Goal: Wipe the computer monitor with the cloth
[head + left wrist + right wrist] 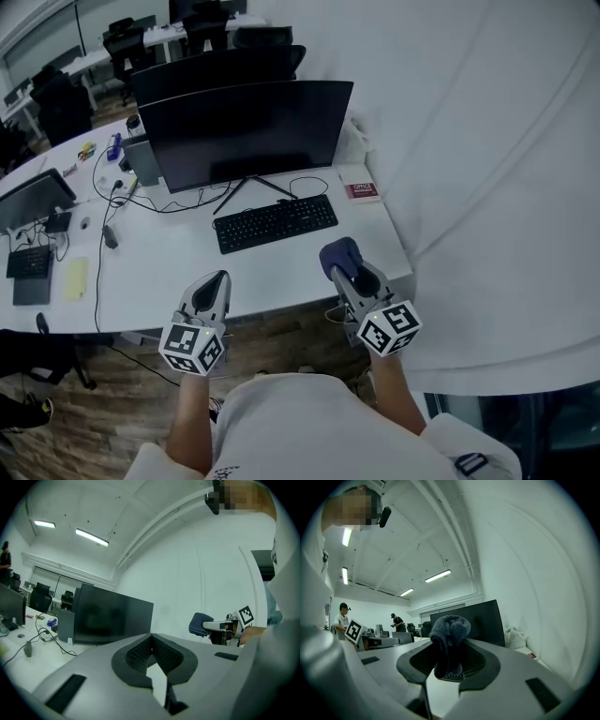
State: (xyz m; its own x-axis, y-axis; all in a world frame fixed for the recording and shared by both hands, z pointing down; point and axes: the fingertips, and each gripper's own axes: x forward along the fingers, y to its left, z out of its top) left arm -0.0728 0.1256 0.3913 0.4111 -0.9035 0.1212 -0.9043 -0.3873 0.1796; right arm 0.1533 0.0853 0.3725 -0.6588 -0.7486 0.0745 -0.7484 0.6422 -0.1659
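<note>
We see a smooth white desk (281,267) across mid-frame. Upper centre stands the glossy black curved monitor (246,131). Our right gripper (347,270) clamps the fuzzy dark-blue cloth (337,251) at centre-right. The left gripper (222,278) is closed and empty.

Open office, white desks (281,262), monitors (244,131), chairs (127,42)

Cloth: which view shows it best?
Right gripper view: the cloth sits close and centred, pinched by the right gripper. Head view shows a small dark bundle at that gripper's tip; left gripper view shows it small, off to the side.
</note>
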